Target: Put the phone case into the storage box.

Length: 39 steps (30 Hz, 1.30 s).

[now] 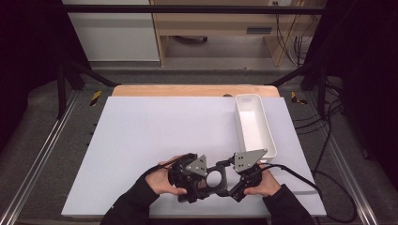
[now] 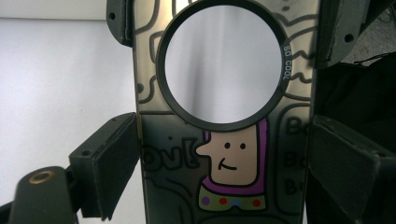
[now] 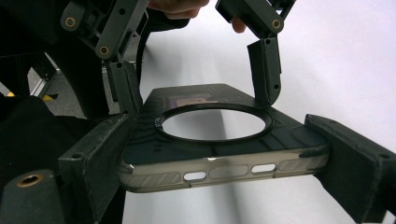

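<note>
Premises: a laboratory recording station. Black frame struts (image 1: 70, 70) flank a wooden worktop (image 1: 187, 90) under a white sheet (image 1: 164, 136); aluminium rails (image 1: 42, 150) run along both sides; loose cables (image 1: 324, 126) at right; plain cabinets (image 1: 112, 33) at upper frame.

The phone case (image 2: 224, 154) held between the left gripper (image 2: 224, 172) jaws carries the only readable print. Along the right rim of its black ring (image 2: 161, 60), above the jaws, small white letters read "SO COOL" (turned sideways, running down the rim). Just inside the left jaw, outlined cartoon lettering reads something like "Ov!"; its first letters are hidden behind the jaw. Just inside the right jaw, three stacked fragments each begin "B", the top one perhaps "Bo", the rest cut off at the case edge.
</note>
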{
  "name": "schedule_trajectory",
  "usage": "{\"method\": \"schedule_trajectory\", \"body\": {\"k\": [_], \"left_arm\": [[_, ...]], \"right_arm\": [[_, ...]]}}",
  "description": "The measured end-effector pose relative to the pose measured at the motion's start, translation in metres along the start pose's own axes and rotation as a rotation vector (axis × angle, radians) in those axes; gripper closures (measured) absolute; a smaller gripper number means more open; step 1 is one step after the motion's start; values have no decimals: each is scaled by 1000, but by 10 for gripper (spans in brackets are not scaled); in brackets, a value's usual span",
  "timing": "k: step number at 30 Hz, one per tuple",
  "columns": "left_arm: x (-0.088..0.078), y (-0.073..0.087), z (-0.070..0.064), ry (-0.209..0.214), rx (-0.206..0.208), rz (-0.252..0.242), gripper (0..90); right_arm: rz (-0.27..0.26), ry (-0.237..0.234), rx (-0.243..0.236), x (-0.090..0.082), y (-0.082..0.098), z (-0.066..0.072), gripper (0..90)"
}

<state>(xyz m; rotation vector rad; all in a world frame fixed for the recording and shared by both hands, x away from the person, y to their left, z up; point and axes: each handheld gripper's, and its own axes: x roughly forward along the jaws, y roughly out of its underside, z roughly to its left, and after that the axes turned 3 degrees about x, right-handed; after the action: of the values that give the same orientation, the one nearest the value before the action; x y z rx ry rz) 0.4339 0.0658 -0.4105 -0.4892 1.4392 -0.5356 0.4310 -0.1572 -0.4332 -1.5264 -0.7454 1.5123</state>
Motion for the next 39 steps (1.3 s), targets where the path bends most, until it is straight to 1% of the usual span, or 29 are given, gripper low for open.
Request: {"method": "schedule_trajectory", "body": {"k": [9,10,11,12,14,18,21,23,27,32,35,39], "left_arm": [[1,1,0,2,8,0,117],[0,1,0,13,8,-3,133],[0,1,-1,9,14,-12,219],[0,1,-1,6,14,-18,218],[-1,1,-2,0,18,-26,183],[-3,2,-2,-13,18,-39,180],[-7,3,-2,-15,6,-60,136],[-11,4,-2,-27,-3,-70,107],[-18,11,-1,-38,-33,-86,63],[-28,20,1,-71,-71,-109,41],[-32,25,2,-80,-89,-117,26],[-34,28,1,-98,-100,-107,26]], "right_arm": [[-10,1,0,-1,-1,2,115],[-12,-1,2,-1,-1,2,120],[-14,13,0,-2,-1,2,125],[-8,16,4,-2,-1,1,127],[-20,7,7,-2,-1,2,128],[-22,14,11,-3,-2,2,128],[-28,18,13,-5,-3,2,128],[-29,22,11,-6,-3,2,128],[-38,27,13,-9,-5,1,128],[-47,35,16,-15,-8,1,128],[-48,37,18,-19,-10,0,128],[-42,40,19,-24,-13,-1,128]]}}
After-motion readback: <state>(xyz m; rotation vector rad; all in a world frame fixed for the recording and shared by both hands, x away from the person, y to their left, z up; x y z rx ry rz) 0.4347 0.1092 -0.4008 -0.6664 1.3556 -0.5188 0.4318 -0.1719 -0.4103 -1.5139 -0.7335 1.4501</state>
